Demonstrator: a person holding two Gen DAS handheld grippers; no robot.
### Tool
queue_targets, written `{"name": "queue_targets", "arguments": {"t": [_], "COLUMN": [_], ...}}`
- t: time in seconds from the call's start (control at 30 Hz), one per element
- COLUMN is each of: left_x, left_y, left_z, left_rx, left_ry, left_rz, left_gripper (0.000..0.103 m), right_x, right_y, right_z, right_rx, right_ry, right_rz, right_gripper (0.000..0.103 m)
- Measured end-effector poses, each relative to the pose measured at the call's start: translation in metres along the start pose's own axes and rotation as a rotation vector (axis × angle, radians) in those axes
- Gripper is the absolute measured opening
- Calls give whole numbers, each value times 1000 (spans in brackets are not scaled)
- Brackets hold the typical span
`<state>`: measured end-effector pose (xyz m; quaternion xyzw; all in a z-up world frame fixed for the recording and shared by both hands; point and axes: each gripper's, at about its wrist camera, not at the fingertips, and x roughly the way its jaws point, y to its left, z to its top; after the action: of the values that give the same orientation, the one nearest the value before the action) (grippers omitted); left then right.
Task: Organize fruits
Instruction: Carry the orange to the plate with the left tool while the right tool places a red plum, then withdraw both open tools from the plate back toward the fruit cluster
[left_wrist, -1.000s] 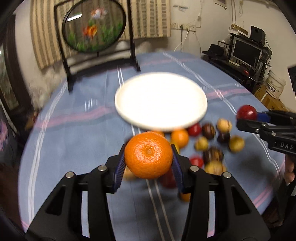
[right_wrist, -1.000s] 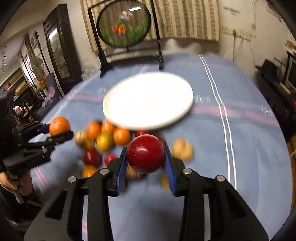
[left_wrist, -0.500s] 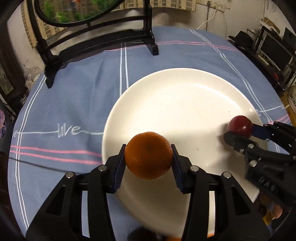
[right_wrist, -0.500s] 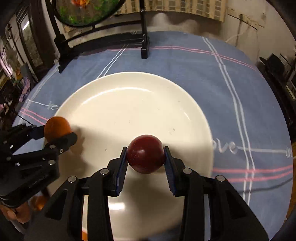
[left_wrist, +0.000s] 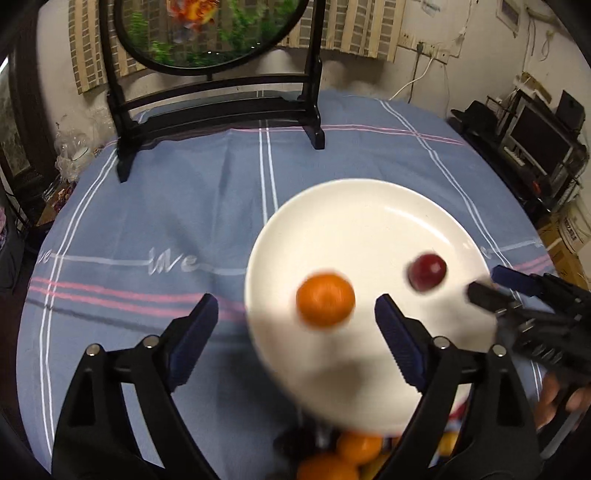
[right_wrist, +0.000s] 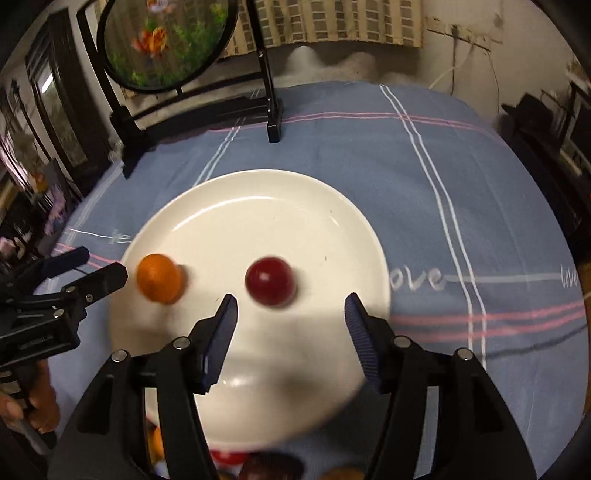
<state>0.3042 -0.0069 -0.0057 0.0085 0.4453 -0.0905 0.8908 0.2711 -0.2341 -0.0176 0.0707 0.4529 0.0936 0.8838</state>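
Note:
An orange mandarin (left_wrist: 325, 304) (right_wrist: 159, 278) and a dark red plum (left_wrist: 426, 272) (right_wrist: 270, 281) lie on the white plate (left_wrist: 369, 218) (right_wrist: 258, 199), both blurred. My left gripper (left_wrist: 295, 325) is opening, its blue pads wide apart; the mandarin sits free on the plate just ahead of them. My right gripper (right_wrist: 290, 325) is opening too, with the plum loose ahead of its pads. Each gripper also shows at the edge of the other's view: the right gripper (left_wrist: 495, 286), the left gripper (right_wrist: 96, 267).
A blue striped tablecloth (left_wrist: 166, 221) covers the round table. A black stand with a round painted screen (left_wrist: 214, 33) rises at the far edge. More fruits (left_wrist: 343, 458) (right_wrist: 229, 461) lie by the plate's near rim. A hand (right_wrist: 33, 406) holds the left gripper's handle.
Both grippers let go: the mandarin and the plum dropped from the pads onto the plate. The jaws spread wide and both grippers drew back from over the plate.

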Motion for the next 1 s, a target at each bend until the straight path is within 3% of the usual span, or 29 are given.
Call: {"name": "queue_targets", "arguments": {"t": [0.1,0.13,0.27,0.43,0.57,1.0], "left_x": [-25,-33,-56,-78,-90,-93], "left_y": [3,4,10,16,21,25], "left_z": [-28,-39,-87,-134,-156,-200], "left_rx": [27,39,58,28,-8,-46], "left_ry": [-28,-46,-94,-75,-75,-35], "left_rz": [13,30,91,104,94,120], "left_gripper": [91,92,94,94,94,94], "right_x": [-42,-58,-93,-114,-113,-98], "right_y": [-15,-20,-31,-43,-23,19], "right_z": [-34,-53,-110,-164,-182,-211], "right_rx": [40,56,65,116,54,-37], "right_ry": [-55,-87,-172,-183,-170,-99], "right_rz": [46,48,0,-33,-86,-12], "right_gripper": [63,72,85,86,86,86]}}
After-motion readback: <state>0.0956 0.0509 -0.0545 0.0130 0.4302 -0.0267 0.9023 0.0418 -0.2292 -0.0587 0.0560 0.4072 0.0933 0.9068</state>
